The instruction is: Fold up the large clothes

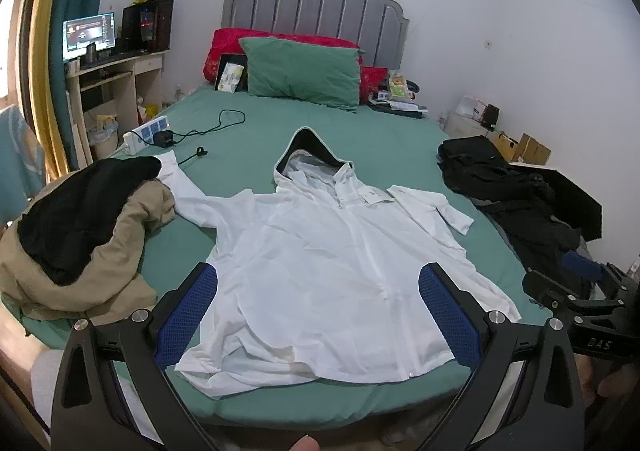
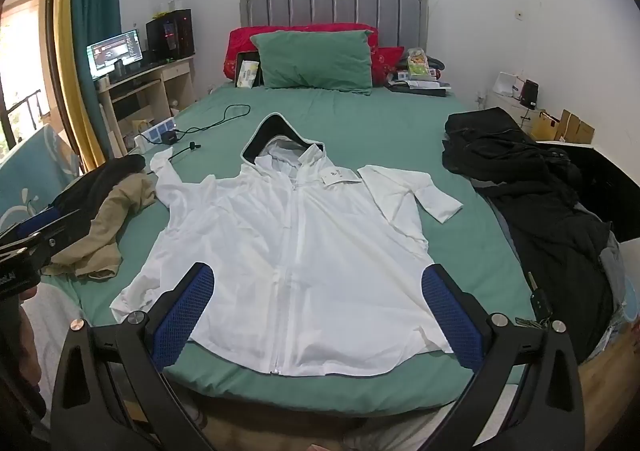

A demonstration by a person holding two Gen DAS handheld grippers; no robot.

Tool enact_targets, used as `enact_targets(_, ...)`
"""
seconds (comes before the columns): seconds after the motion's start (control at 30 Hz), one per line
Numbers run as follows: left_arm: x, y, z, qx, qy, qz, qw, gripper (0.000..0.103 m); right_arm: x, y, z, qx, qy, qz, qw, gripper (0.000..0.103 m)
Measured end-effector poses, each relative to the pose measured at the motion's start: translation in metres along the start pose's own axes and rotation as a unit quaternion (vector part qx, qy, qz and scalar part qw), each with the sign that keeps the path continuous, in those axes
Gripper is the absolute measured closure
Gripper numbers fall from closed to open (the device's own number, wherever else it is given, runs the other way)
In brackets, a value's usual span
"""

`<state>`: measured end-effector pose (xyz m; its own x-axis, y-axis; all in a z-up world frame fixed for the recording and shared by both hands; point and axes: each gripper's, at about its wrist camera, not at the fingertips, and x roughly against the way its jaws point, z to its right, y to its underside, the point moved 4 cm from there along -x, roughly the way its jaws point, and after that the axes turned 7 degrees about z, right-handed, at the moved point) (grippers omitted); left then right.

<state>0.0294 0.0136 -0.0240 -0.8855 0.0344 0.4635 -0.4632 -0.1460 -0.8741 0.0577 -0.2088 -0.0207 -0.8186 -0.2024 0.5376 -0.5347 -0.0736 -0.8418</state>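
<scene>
The white jacket [image 1: 320, 271] lies front-up on the green bed [image 1: 360, 123], zip closed, hood at 12 o'clock toward the pillow [image 1: 300, 71] and hem at 6 o'clock by the near edge. Both tongs hang above that hem with nothing in them: the left gripper [image 1: 318, 315] and the right gripper [image 2: 318, 315] each have their jaws spread wide, apart from the cloth. The jacket is not yet folded, so the risks are all in the first grasp. The fabric looks thin and slippery, and a pinch may take only the top layer, so the front would lift off the back and the fold would come out crooked. The left sleeve [image 1: 180, 187] runs out toward 10 o'clock, where its cuff meets the tan and black pile [image 1: 80, 231]; pulling it inward could drag that pile along or snag it. The cable [image 1: 208, 127] lies near the same cuff at 11 o'clock and could catch. The right sleeve [image 2: 416, 191] is already bent back at 2 o'clock, so the two sides are uneven and a symmetric fold may go askew. The hem near 7 o'clock is rumpled; if it is not smoothed the creases get folded in. The black heap [image 2: 532, 203] at 3 o'clock crowds the right side.
</scene>
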Motion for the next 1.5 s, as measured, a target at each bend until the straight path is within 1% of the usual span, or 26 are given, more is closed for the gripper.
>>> enact_targets(0.17, -0.002, 0.002, 0.001, -0.005, 0.004, -0.007, 1.0, 0.0, 0.001, 0.0, 0.0, 0.0, 0.0, 0.0, 1.0, 0.0)
enact_targets(0.3, -0.001, 0.003, 0.002, -0.009, 0.002, -0.004, 1.0, 0.0, 0.0, -0.001, 0.001, 0.0, -0.001, 0.0, 1.0, 0.0)
enact_targets(0.37, 0.0, 0.003, 0.0, -0.008, -0.011, 0.001, 0.9999, 0.0, 0.001, 0.0, 0.0, 0.0, 0.0, 0.0, 1.0, 0.0)
enact_targets(0.53, 0.004, 0.001, -0.005, 0.006, -0.005, 0.009, 0.9999, 0.0, 0.002, 0.002, 0.0, 0.0, 0.0, -0.001, 1.0, 0.0)
enact_targets(0.73, 0.0, 0.002, -0.01, 0.01, -0.016, 0.004, 0.9998, 0.0, 0.002, 0.001, 0.0, -0.001, -0.001, -0.001, 1.0, 0.0)
enact_targets(1.0, -0.003, 0.004, -0.013, 0.012, -0.016, -0.003, 0.9998, 0.0, 0.002, 0.001, 0.001, 0.001, -0.003, -0.005, 1.0, 0.0)
enact_targets(1.03, -0.004, 0.004, -0.013, 0.013, -0.016, -0.005, 0.9998, 0.0, -0.001, 0.01, -0.002, 0.001, -0.002, -0.005, 1.0, 0.0)
enact_targets(1.2, -0.006, 0.004, -0.014, 0.01, -0.018, -0.004, 0.9998, 0.0, -0.003, 0.011, 0.0, -0.001, 0.0, -0.005, 1.0, 0.0)
enact_targets(1.33, -0.006, 0.008, -0.014, 0.016, -0.004, -0.002, 0.9999, 0.0, -0.004, 0.012, 0.0, -0.001, 0.001, -0.006, 1.0, 0.0)
enact_targets(1.5, -0.006, 0.009, -0.015, 0.018, -0.006, -0.002, 0.9998, 0.0, -0.005, 0.013, 0.0, -0.001, 0.0, -0.006, 1.0, 0.0)
